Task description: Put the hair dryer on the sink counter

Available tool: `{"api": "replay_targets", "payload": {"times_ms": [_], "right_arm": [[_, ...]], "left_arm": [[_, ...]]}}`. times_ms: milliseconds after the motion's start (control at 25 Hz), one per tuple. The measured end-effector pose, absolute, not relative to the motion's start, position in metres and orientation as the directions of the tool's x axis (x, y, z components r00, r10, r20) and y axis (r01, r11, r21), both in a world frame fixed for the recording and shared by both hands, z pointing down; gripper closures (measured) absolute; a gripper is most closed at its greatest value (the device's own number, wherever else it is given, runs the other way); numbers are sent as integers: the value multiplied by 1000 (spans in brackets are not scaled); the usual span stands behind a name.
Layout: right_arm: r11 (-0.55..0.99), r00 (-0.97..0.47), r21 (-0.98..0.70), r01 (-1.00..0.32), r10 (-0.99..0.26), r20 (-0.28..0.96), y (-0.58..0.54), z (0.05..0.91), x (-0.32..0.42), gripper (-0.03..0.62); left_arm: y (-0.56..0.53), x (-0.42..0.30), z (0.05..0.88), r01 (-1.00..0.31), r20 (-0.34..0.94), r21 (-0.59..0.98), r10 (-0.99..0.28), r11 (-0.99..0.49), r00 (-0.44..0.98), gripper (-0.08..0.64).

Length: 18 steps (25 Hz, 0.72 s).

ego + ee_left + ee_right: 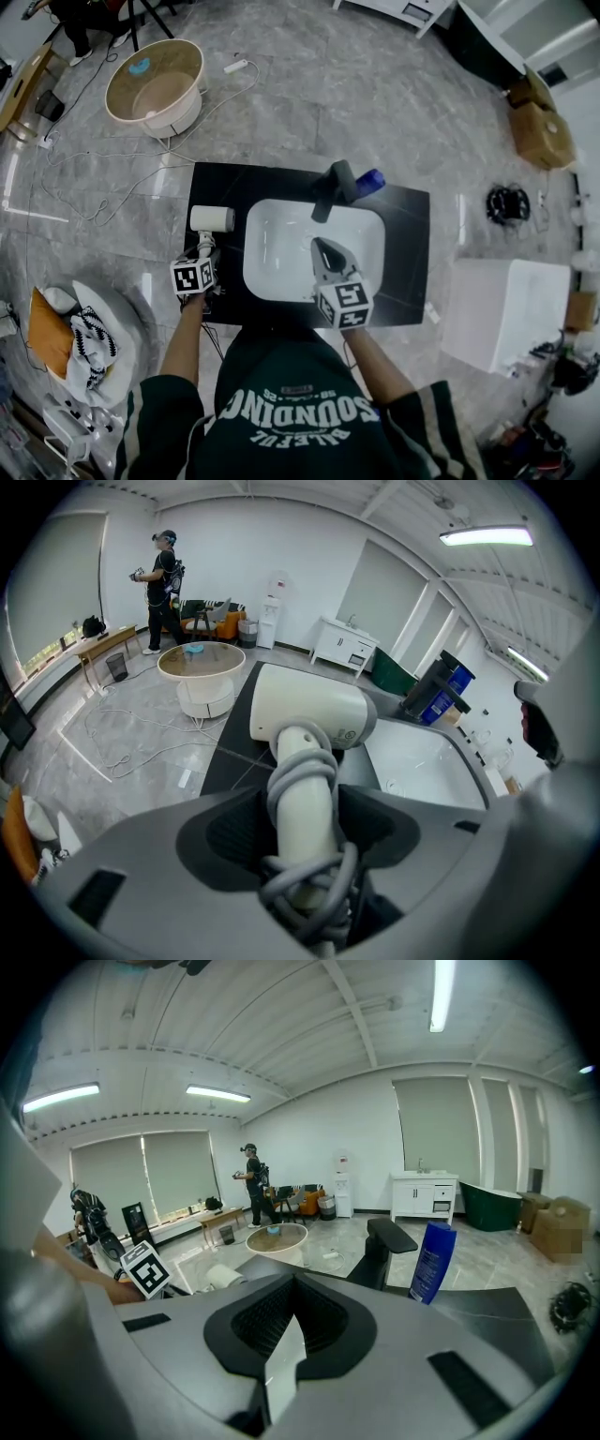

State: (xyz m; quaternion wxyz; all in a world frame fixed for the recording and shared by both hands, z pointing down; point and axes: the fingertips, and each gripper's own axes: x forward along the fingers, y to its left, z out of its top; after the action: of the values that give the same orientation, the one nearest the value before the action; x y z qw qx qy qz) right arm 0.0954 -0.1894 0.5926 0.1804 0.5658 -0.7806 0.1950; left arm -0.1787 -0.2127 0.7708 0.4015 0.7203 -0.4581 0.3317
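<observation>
One smooth cream hair dryer (pixel 309 714), cord-coiled round handle btwn left tongs (pixel 302 813)

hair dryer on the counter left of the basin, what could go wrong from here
1. The cord is coiled round the dryer handle, right between the fingers of the left gripper. Pulling back could snag a loop and drag the dryer along.
2. The dryer lies on a narrow strip of counter between the basin and the counter's left edge. A nudge might roll it into the basin or off the side.
</observation>
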Motion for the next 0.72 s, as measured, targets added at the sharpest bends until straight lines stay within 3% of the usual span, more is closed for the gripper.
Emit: {"api": "replay_targets", "payload": {"times_ms": [280,640,720], "right_arm": [[279,-293,-103,-955,-829,475,-189,585,102,592],[270,-292,-111,-956,-872,393,-201,553,125,592],[267,-286,-101,-958,-883,373,-204,544,131,592]], "left_arm": [[-203,-189,746,-933,824,247,-451,-260,343,310],[-223,-146,636,-883,688,184,-585,-432,430,321],[-228,-130,613,-868,649,173,-608,-466,456,355]]}}
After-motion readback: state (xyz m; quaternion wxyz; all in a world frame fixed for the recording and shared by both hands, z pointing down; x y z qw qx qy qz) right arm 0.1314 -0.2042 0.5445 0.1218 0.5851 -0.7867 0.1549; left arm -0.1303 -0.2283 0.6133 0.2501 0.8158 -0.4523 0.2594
